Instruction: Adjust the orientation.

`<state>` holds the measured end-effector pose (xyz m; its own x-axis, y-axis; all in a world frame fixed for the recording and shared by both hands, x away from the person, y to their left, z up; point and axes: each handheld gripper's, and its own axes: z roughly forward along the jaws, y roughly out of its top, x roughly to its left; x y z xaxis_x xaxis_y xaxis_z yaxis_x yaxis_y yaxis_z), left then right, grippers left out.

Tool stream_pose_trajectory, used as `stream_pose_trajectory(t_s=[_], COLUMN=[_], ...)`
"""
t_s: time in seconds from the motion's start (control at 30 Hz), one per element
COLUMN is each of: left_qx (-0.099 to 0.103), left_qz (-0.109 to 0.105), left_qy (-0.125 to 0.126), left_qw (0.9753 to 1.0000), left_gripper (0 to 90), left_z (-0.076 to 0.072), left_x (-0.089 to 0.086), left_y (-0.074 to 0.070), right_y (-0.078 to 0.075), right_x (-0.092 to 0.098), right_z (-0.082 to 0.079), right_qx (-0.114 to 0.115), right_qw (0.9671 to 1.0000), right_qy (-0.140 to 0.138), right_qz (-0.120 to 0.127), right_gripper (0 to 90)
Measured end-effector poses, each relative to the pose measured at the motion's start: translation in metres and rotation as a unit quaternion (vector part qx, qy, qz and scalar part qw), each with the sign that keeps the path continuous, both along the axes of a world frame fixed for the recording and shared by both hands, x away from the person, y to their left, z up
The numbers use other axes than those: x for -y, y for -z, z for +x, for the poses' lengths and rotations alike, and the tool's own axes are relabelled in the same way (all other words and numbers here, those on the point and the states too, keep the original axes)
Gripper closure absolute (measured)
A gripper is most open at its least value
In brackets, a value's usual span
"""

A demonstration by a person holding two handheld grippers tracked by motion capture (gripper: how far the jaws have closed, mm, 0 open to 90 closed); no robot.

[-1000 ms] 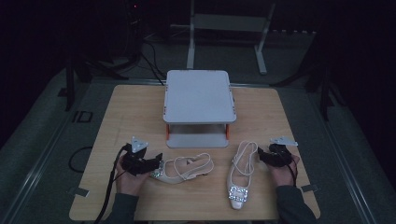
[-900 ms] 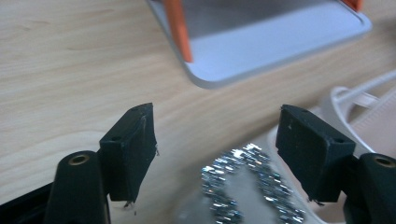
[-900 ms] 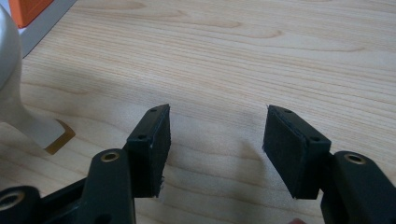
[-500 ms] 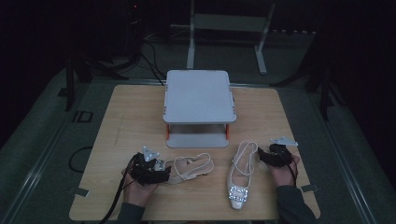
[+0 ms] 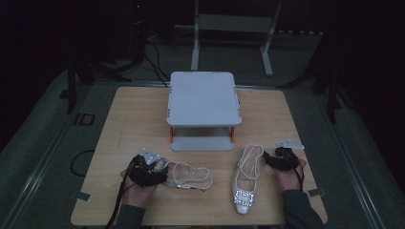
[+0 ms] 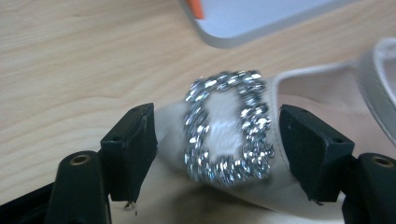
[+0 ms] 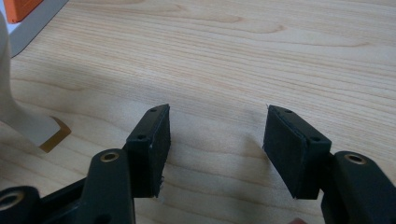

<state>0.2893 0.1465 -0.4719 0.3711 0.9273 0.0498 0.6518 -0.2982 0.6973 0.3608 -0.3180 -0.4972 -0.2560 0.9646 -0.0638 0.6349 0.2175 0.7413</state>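
Observation:
Two pale slingback shoes lie on the wooden table [image 5: 133,119]. The left shoe [image 5: 191,176] lies on its side, straps toward the right. Its toe carries a sparkling rhinestone buckle [image 6: 226,133], which sits between the jaws of my left gripper [image 6: 215,135]; the jaws stand open on either side of the toe. From above, the left gripper [image 5: 162,168] covers that toe. The right shoe [image 5: 246,183] points toward the front edge, buckle [image 5: 242,198] up. My right gripper [image 5: 268,161] is open beside its heel end, with bare wood between the jaws [image 7: 217,135].
A grey two-tier riser [image 5: 203,102] with orange legs stands at the table's middle, just behind both shoes. Its lower shelf edge [image 6: 261,23] is close ahead of the left gripper. A metal stand [image 5: 234,28] rises behind the table. Part of the right shoe [image 7: 14,107] borders the right gripper view.
My left gripper has moved right and turned, so its jaws now straddle the left shoe's toe. The right gripper and right shoe have stayed put.

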Motion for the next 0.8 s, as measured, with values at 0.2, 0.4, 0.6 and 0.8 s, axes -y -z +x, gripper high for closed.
stream_pose_trajectory(t_s=[0.2,0.4,0.6,0.8], left_qx=[-0.001,-0.009,-0.026,-0.028], left_qz=[0.003,-0.027,-0.040,-0.018], left_qy=[-0.006,-0.011,-0.007,-0.013], left_qw=[1.0000,0.9995,0.9988,0.9994], left_gripper=[33.2,36.9,40.3,43.4], left_z=[0.016,0.039,0.072,0.098], left_x=[-0.011,-0.033,-0.045,-0.047], left_y=[0.000,0.001,0.002,-0.002], right_y=[0.000,0.000,0.000,0.001], right_x=[-0.001,0.000,-0.001,-0.001], right_z=[0.000,0.000,0.000,0.000], right_qx=[0.000,0.000,-0.001,0.000], right_qw=[1.0000,1.0000,1.0000,1.0000], right_qy=[-0.001,0.000,0.000,0.000], right_qz=[-0.001,0.001,0.002,0.003], right_gripper=[41.0,41.0,41.0,40.9])
